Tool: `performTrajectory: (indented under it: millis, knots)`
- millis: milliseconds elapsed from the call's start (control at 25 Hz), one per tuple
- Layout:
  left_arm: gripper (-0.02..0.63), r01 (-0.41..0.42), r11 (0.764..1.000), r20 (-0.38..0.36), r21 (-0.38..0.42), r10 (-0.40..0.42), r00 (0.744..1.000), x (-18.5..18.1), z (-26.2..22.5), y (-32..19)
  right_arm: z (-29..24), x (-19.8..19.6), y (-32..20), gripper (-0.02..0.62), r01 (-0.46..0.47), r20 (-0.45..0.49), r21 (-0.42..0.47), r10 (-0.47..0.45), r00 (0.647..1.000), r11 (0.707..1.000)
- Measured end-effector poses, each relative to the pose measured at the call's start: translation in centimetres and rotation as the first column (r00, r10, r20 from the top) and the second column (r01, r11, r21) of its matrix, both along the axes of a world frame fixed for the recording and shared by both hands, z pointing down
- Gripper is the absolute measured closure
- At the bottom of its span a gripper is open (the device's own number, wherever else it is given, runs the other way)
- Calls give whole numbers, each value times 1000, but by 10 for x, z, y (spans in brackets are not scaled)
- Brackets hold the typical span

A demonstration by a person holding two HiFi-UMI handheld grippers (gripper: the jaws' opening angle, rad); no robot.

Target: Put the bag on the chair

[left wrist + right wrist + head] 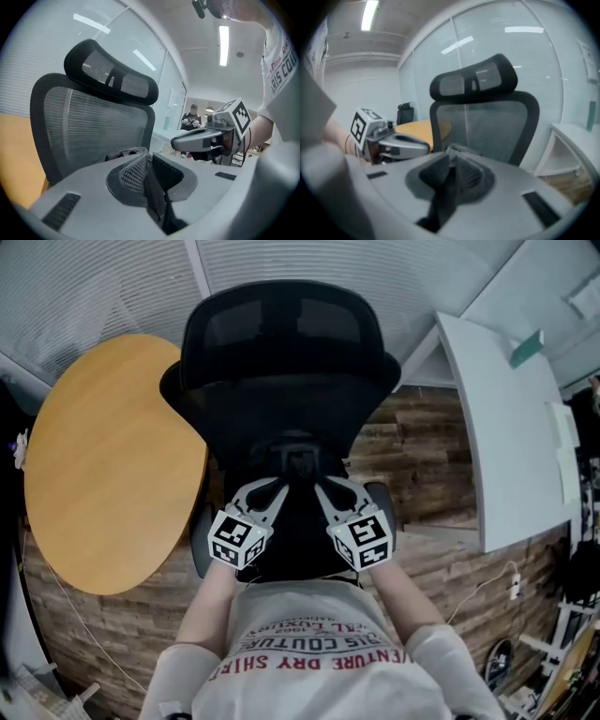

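Observation:
A black mesh-backed office chair [281,343] stands right in front of me. Over its seat hangs a black bag [295,545], dark and hard to make out, between my two grippers. The left gripper [261,498] and the right gripper [336,498] are side by side just above the seat. In the left gripper view, the left gripper [150,161] has its jaws pinched on a black strap [157,199] of the bag, with the chair back [89,122] beyond. The right gripper [452,164] pinches a black strap [440,201] too.
A round wooden table [103,465] stands close to the chair's left. A white desk [506,427] runs along the right. The floor [422,465] is wood planks, with cables [506,582] at the lower right. Glass walls with blinds lie behind the chair. A person [191,119] stands far off.

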State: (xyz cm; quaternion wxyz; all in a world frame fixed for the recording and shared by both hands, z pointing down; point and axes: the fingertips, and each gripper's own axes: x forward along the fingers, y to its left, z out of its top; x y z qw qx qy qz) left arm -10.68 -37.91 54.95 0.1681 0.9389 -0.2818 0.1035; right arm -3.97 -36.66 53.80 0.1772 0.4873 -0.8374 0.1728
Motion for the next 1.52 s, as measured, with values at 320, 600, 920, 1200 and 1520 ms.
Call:
performTrajectory:
  millis: [320, 600, 920, 1200, 1520]
  knots:
    - [572, -2, 982, -42, 188, 10, 999, 0, -83, 19, -78, -6, 15, 568, 18, 51, 207, -29, 998, 978]
    - [572, 25, 955, -51, 294, -11, 999, -10, -149, 39, -136, -19, 35, 568, 38, 44, 358, -57, 997, 933]
    - [571, 23, 940, -26, 340, -16, 1000, -13, -163, 45, -147, -20, 39, 569, 33, 48, 383, -56, 997, 923]
    - [572, 13, 942, -37, 336, -1, 999, -7, -165, 47, -146, -21, 40, 569, 37, 51, 374, -61, 997, 927]
    - [572, 17, 945, -27, 326, -9, 1000, -8, -163, 49, -144, -23, 44, 569, 23, 66, 365, -51, 997, 931]
